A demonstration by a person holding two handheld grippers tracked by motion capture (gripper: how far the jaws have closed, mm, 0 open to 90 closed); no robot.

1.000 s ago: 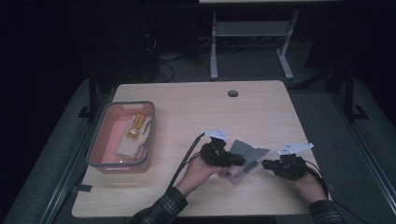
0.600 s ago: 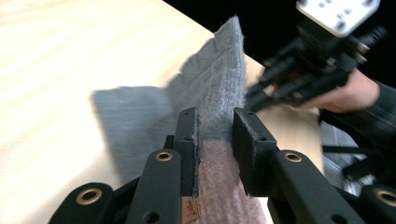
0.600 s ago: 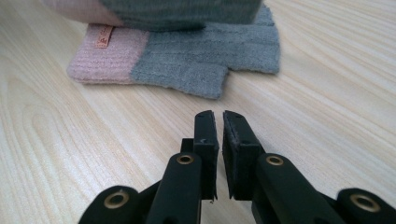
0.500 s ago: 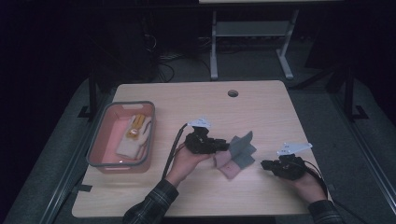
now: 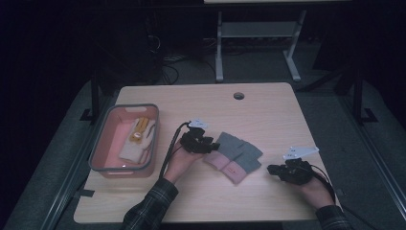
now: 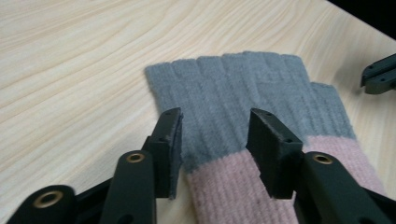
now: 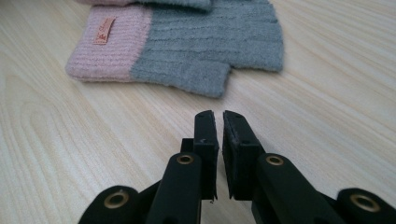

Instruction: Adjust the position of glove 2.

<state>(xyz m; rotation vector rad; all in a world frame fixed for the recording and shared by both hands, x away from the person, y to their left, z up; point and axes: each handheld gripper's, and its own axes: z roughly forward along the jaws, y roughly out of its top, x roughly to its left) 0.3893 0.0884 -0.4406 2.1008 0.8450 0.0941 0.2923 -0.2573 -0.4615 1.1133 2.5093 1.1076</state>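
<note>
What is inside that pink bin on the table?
The pink bin holds a pale folded cloth with a small yellow-orange item on top. Anything beneath the cloth is hidden.

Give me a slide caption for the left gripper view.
Left claw open over a grey-and-pink knitted glove lying flat on the wooden table, jaws just opened and straddling its cuff seam.

The gloves (image 5: 235,155) are grey knit over the finger part with ribbed pale pink cuffs, and one cuff bears a small orange-tan label (image 7: 103,30). The tabletop (image 5: 268,110) is light wood with a wavy grain. The bin (image 5: 98,148) is pink with a grey rim and holds cream and yellow cloth. Each hand-held gripper is black: left (image 6: 215,135), right (image 7: 219,126). The sleeve (image 5: 151,208) is dark plaid.
</note>
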